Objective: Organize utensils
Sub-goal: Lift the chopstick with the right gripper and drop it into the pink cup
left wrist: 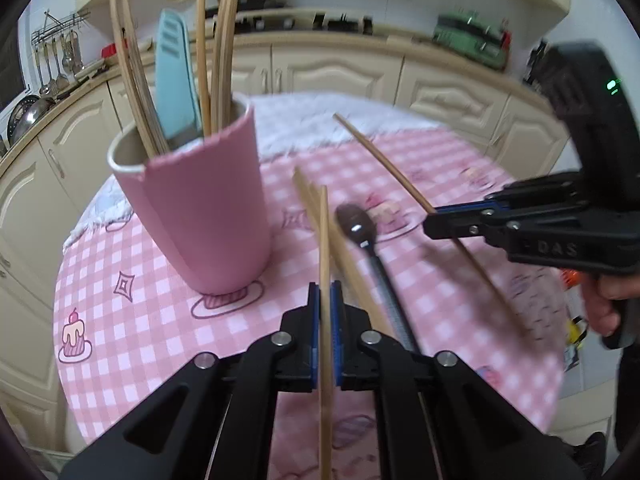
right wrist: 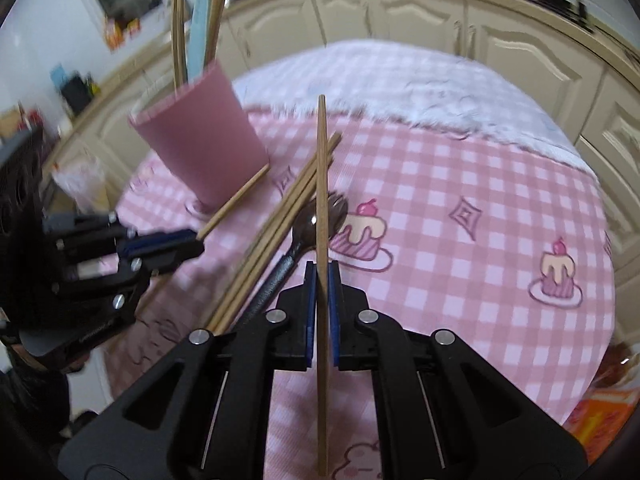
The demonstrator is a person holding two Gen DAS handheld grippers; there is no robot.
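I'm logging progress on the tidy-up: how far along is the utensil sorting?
Done: several chopsticks and a blue utensil stand in the pink cup. In hand: the left gripper and right gripper each clamp one chopstick. Left: loose chopsticks and a dark spoon lie on the tablecloth.

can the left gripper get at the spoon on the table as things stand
Probably not yet: the left gripper is shut on a chopstick, so its jaws are occupied. The spoon lies uncovered just beside it, loose chopsticks alongside.
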